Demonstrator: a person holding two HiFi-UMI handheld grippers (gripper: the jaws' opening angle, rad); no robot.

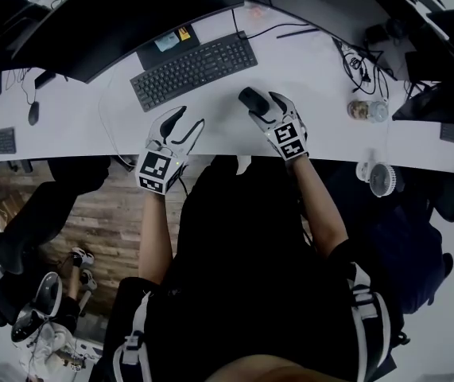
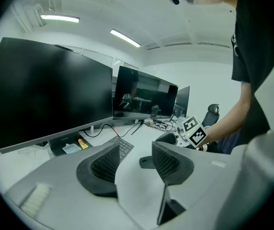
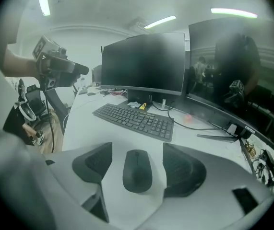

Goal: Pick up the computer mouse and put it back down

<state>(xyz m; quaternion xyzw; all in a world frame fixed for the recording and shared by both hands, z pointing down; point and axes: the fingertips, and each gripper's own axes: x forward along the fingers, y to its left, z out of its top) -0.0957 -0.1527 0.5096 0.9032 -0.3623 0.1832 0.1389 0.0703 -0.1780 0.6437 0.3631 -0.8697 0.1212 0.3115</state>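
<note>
Across the upper half of the head view runs a white table (image 1: 330,134), w/ dark curved monitors (image 1: 123,14) at upper left and a black keyboard (image 1: 195,70) at upper centre. The person's arms reach up from the bottom of the frame.

Left of centre, the left tool (image 2: 136,152) has its jaws wide apart w/ nothing btw them, only bare table.

Right of centre, the right tool (image 3: 137,148) also has its jaws apart. The black mouse (image 3: 137,171) lies on the table btw them, approx centred, w/ a gap on each side. It is not clamped.

Likely risks:
- The mouse shell is smooth and rounded, so a shallow or high pinch could let it squirt out forward.
- If one jaw lands first, it could shove the mouse sideways or twist it.
- The keyboard sits just beyond the mouse, so a skid could knock into it.
- A hard set-down could make the mouse bounce on the table.
</note>
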